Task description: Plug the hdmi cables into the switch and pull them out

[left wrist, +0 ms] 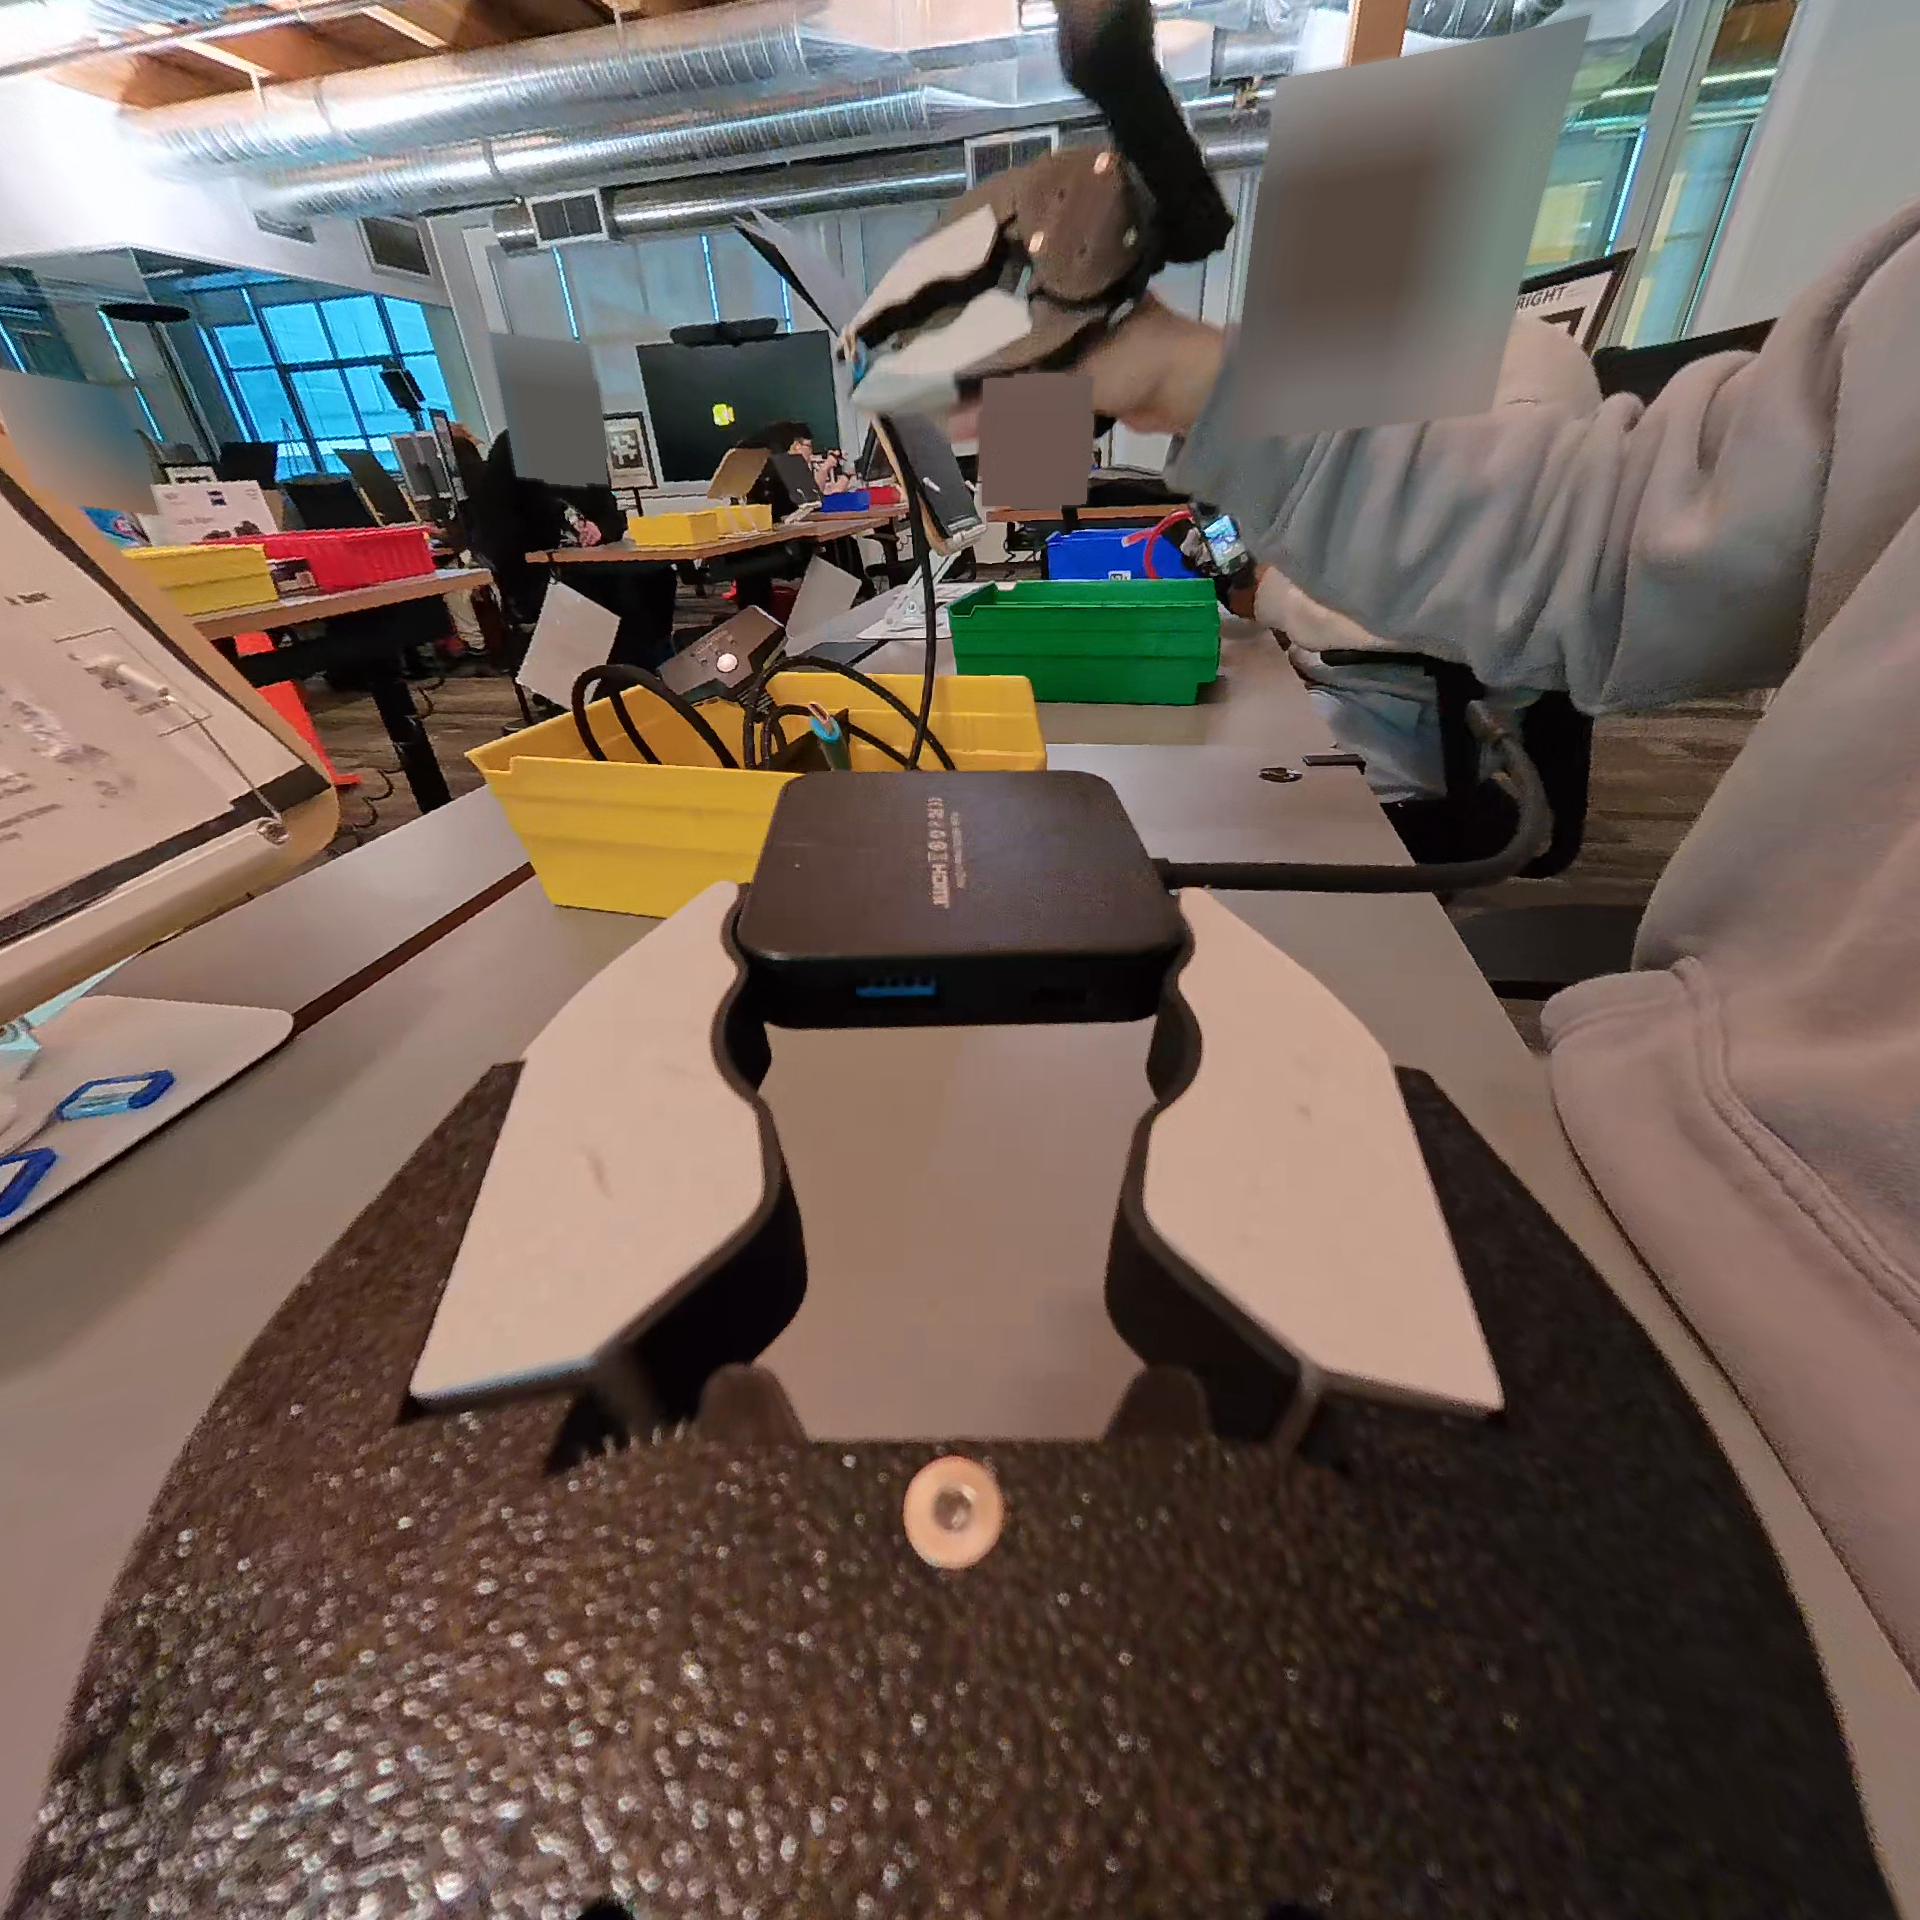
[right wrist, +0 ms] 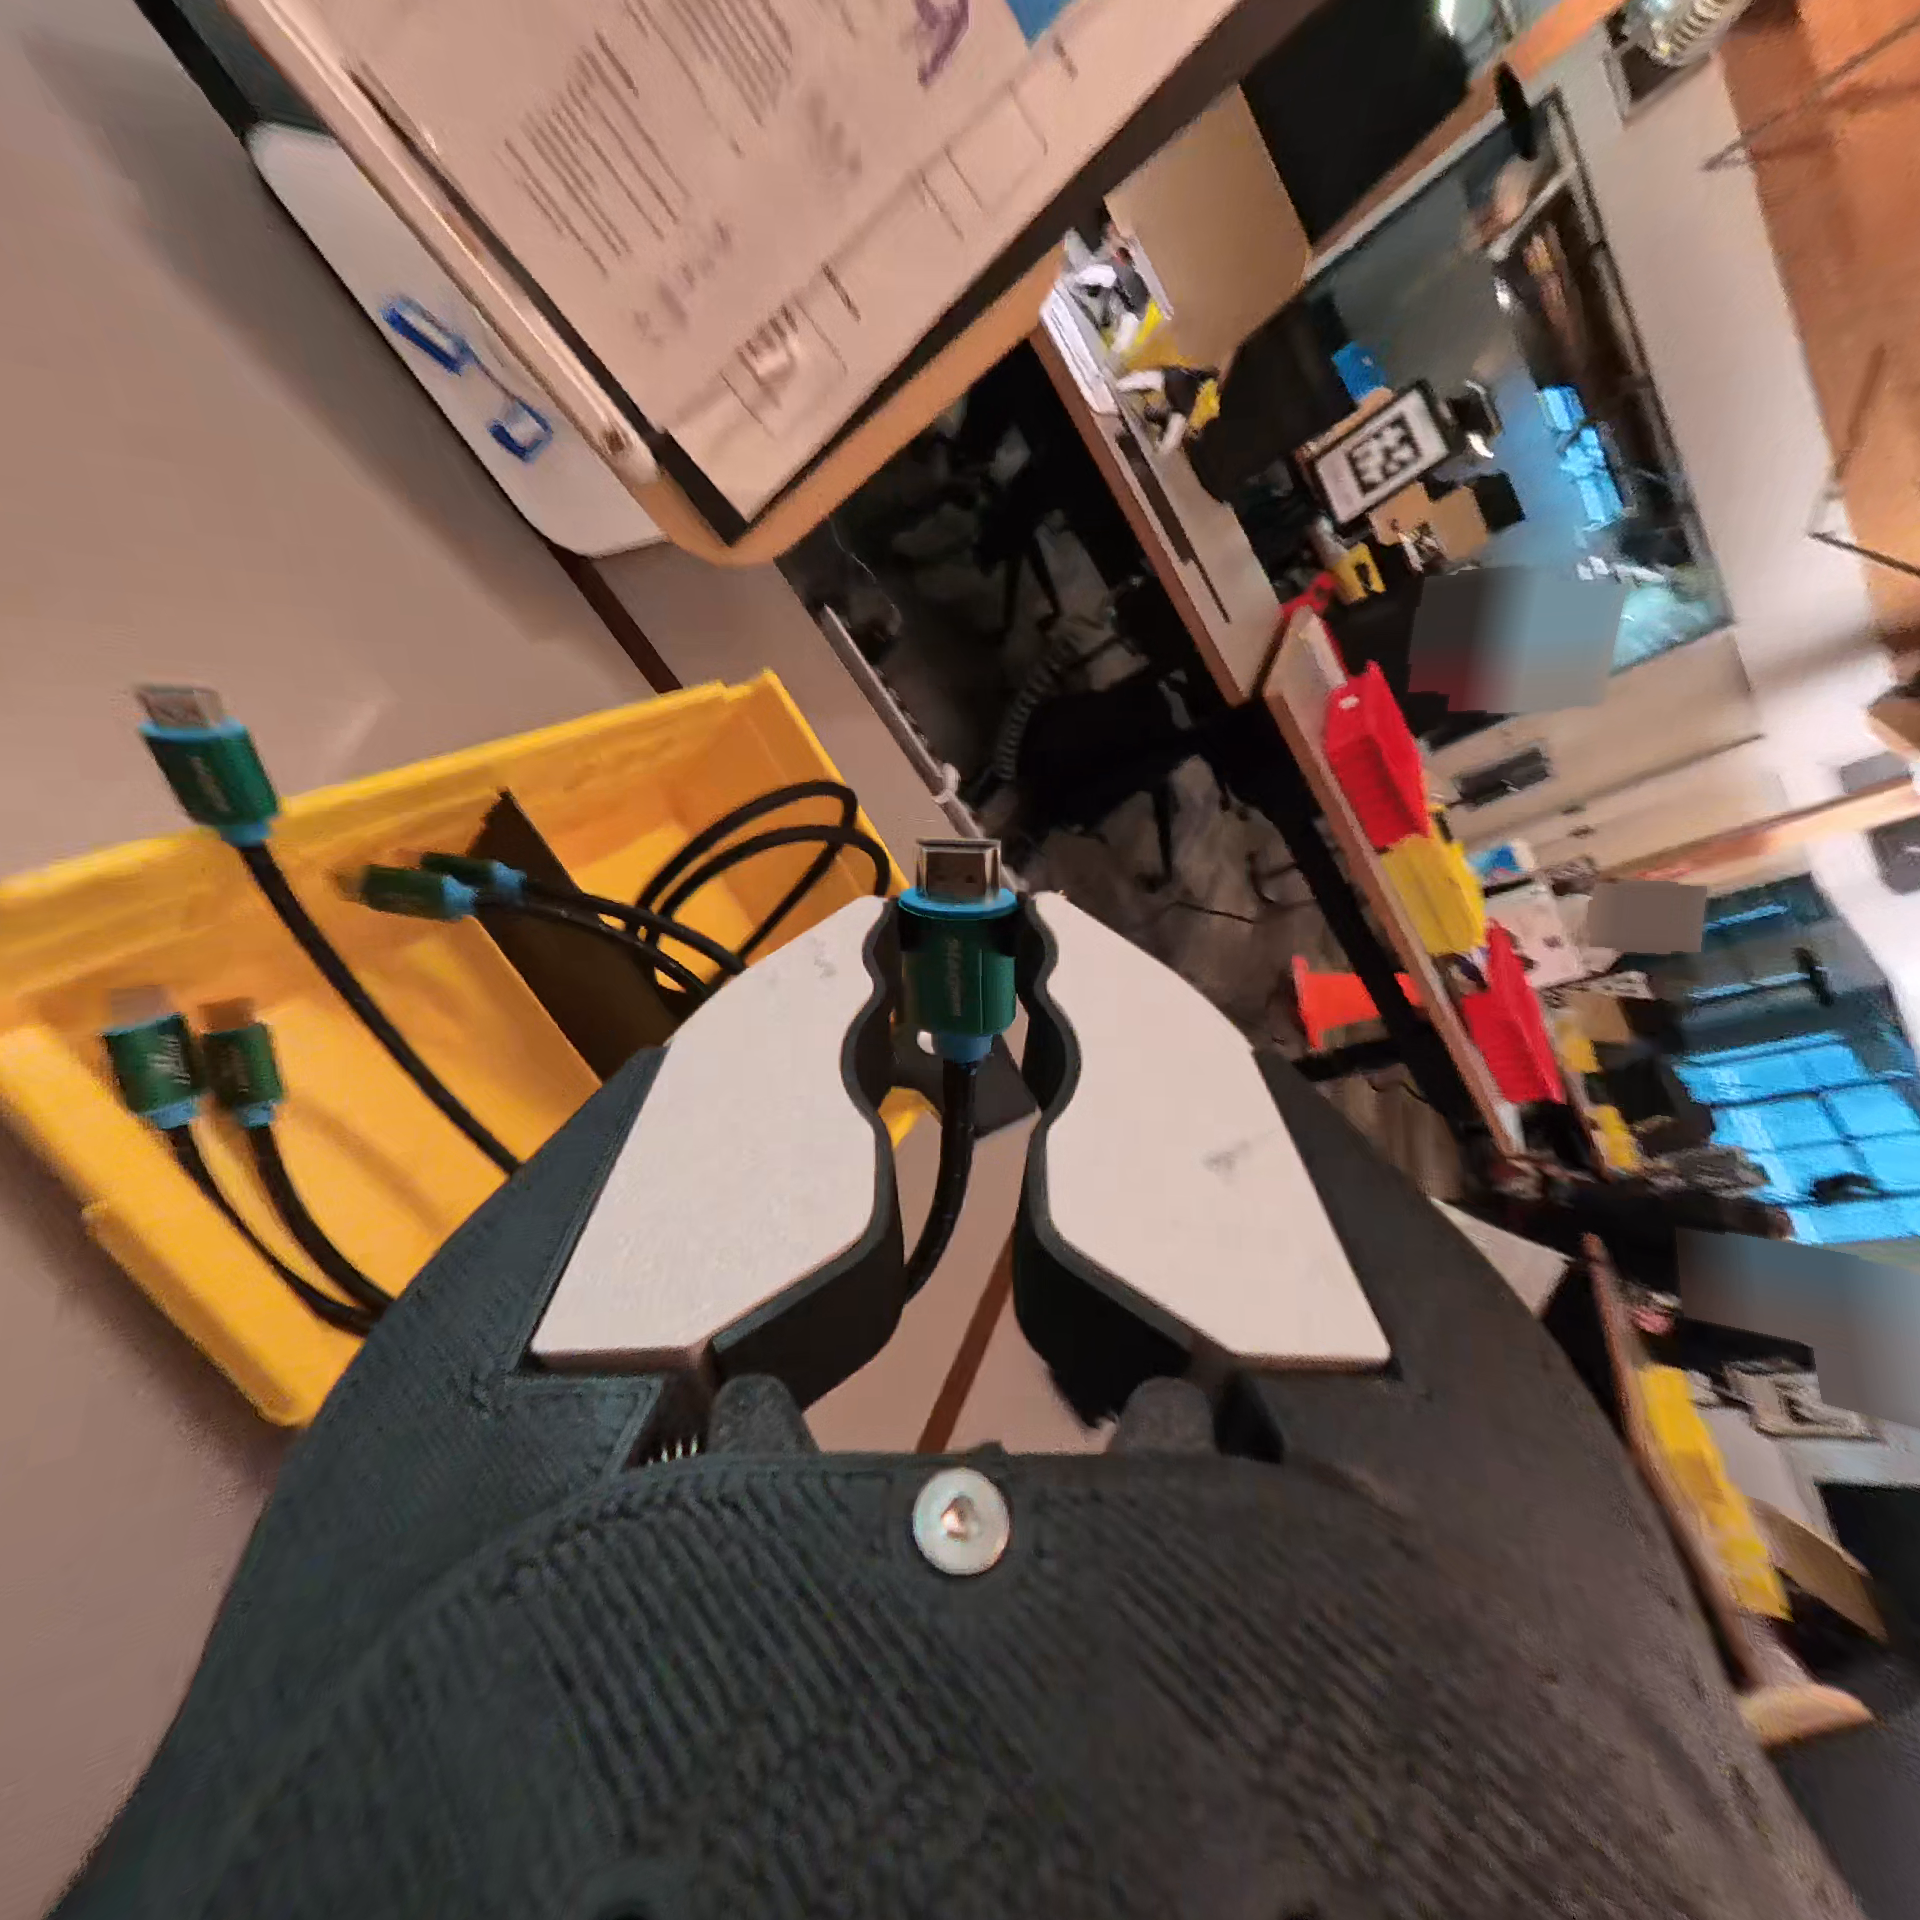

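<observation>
My left gripper [left wrist: 958, 940] is shut on a flat black switch box [left wrist: 956, 868] and holds it on the grey table [left wrist: 364, 914], ports toward the camera. My right gripper [right wrist: 958, 914] is shut on a green and blue HDMI plug [right wrist: 954, 977], metal tip pointing forward, its black cable hanging down between the fingers. In the left wrist view the right gripper [left wrist: 883, 358] is raised high above the yellow bin, with the black cable [left wrist: 928, 623] hanging from it. Several more green HDMI plugs [right wrist: 208, 774] and coiled black cables lie in the yellow bin [right wrist: 156, 1143].
The yellow bin [left wrist: 623, 831] stands just behind the switch box. A green bin [left wrist: 1081, 639] is behind it to the right. A tilted board with a paper sheet [left wrist: 114, 727] stands at the left. A person's grey sleeve [left wrist: 1558, 540] reaches in from the right.
</observation>
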Tool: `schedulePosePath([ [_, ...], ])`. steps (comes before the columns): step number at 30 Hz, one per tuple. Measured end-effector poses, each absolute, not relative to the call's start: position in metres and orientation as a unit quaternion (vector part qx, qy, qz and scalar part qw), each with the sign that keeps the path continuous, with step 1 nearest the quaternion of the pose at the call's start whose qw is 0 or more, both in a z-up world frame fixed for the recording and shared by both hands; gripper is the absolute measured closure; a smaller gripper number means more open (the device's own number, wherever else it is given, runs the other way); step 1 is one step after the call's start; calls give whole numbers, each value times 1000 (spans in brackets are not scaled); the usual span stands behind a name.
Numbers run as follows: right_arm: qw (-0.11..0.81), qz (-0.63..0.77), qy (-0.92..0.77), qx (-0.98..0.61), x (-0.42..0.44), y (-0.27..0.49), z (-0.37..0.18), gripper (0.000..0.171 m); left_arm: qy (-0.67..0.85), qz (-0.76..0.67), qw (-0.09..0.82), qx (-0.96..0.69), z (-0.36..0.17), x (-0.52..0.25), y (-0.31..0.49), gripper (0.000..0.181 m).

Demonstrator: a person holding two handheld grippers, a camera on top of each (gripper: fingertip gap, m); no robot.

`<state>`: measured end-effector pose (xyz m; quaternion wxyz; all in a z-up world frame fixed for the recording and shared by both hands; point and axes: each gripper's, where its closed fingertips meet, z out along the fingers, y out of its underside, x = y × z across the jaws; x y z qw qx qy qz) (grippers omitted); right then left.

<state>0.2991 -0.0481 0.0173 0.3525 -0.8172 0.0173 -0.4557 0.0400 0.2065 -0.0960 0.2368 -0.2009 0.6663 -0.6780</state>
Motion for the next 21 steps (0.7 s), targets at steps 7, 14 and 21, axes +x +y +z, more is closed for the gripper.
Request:
schedulePosePath([
  [7,256,-464,-1,-848,320,-44,-76,150,678,-668,224,-210,-104,38,201,109],
  [14,370,-332,7,-868,320,-2,-124,149,668,-679,216,-212,-104,37,198,109],
  [21,326,-309,7,-893,342,7,-169,143,671,-675,213,-221,-105,40,198,109],
])
